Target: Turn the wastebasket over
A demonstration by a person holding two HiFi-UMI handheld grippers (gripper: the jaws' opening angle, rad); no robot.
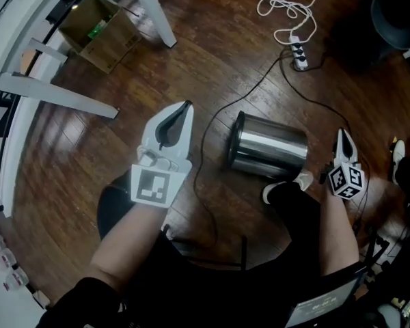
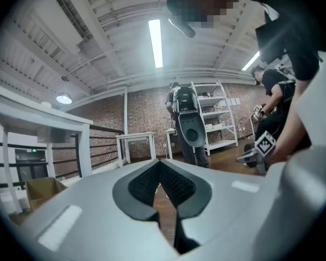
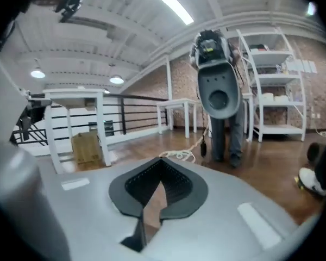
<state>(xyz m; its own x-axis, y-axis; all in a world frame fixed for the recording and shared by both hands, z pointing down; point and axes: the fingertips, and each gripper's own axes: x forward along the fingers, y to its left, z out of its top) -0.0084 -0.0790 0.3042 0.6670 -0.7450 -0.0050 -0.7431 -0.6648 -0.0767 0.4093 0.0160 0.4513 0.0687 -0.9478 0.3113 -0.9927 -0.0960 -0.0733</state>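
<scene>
Off to the upper left of the left gripper (image 1: 186, 106), a cardboard box (image 1: 99, 31) sits beside the white table legs (image 1: 152, 9), well apart from the work. This gripper has its jaws pressed together at the tips with nothing between them, and it is held clear of the floor. Just to its right a black cable (image 1: 206, 156) loops across the wood, running on toward a power strip (image 1: 298, 53) far ahead. Further right, between the two grippers and touching neither, the wastebasket (image 1: 270, 145) lies on its side on the floor, its dark-rimmed end facing the left gripper (mouth or base cannot be told from this angle). A shoe (image 1: 287, 186) stands close against its near side. To the right of the basket, the right gripper (image 1: 342, 135) is likewise closed tight and empty, its own view showing only open room ahead. Assessment: the basket is tipped but not inverted, so the turn appears only partly done. To finish it well, one jaw pair should open and take the rim while the other steadies the far end, since a smooth round steel body is likely to roll or slip. The cable should be kept clear of the rim as it comes round.
</scene>
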